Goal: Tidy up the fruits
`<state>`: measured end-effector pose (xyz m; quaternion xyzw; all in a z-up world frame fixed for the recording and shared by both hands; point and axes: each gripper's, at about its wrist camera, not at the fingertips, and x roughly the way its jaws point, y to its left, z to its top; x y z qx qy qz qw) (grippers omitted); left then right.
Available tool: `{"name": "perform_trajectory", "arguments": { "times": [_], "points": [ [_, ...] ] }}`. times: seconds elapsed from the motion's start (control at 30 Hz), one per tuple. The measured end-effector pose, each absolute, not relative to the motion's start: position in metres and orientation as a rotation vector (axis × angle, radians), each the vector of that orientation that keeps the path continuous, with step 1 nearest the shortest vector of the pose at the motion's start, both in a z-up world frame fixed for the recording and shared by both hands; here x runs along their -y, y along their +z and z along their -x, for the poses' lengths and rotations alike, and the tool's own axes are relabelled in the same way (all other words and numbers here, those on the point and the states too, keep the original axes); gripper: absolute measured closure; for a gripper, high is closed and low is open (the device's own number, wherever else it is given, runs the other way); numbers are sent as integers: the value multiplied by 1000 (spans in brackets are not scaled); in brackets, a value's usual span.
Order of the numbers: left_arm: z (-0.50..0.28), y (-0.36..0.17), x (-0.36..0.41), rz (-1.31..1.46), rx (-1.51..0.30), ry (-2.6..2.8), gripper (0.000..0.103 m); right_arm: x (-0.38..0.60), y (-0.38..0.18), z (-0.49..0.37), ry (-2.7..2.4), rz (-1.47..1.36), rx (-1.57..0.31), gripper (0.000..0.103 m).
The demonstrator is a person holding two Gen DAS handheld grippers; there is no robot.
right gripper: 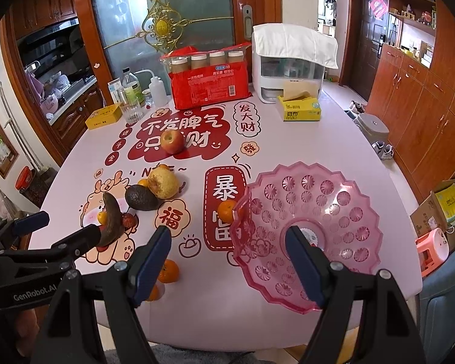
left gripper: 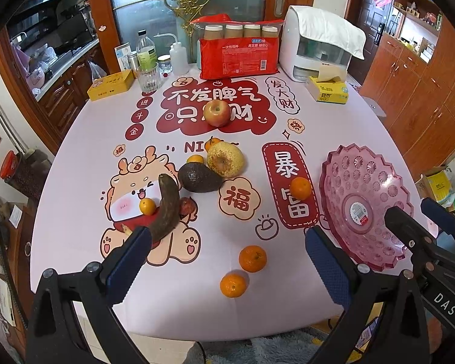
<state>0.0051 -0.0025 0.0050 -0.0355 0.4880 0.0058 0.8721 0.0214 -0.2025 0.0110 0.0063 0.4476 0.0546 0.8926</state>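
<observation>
Hovering above the near table edge, both grippers are empty: the left gripper has its jaws spread wide with nothing between them, and the right gripper stands equally wide, its far finger over the bowl centre.

Fruit location, relative to the bowl (pink, scalloped, empty):
- One mandarin sits just beside its left rim.
- Two mandarins lie near its front left.
- The pear, avocado and browned banana cluster well to its left, with small oranges among them.
- The apple rests far behind and left.

Risks:
- Round fruit can roll off the near edge if a finger nudges it instead of straddling it.
- The overripe banana looks soft; a firm squeeze would likely crush it.
- The bowl appears light; fruit dropped on its rim could tip or slide it.
- The clustered fruit touch one another, so lifting one may displace the rest.

Surface: a table under a smooth pink printed cover. Behind the bowl stand a red package, a white appliance and a tissue box. Wooden cabinets line the room.
</observation>
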Motion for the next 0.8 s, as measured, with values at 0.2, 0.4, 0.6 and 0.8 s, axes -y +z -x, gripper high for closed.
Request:
{"name": "perform_trajectory", "arguments": {
  "times": [0.2, 0.4, 0.6, 0.8],
  "points": [
    [-9, 6, -5, 78, -1027, 21, 2, 204, 10, -19, 121, -14, -930, 25],
    [-4, 1, 4, 64, -1036, 45, 2, 211, 4, -10, 141, -25, -931, 25],
    [5, -6, 2, 64, -1065, 84, 2, 209, -7, -12, 178, -27, -962, 25],
    [-1, -1, 4, 61, -1056, 79, 2, 206, -7, -14, 183, -26, -957, 25]
  ]
}}
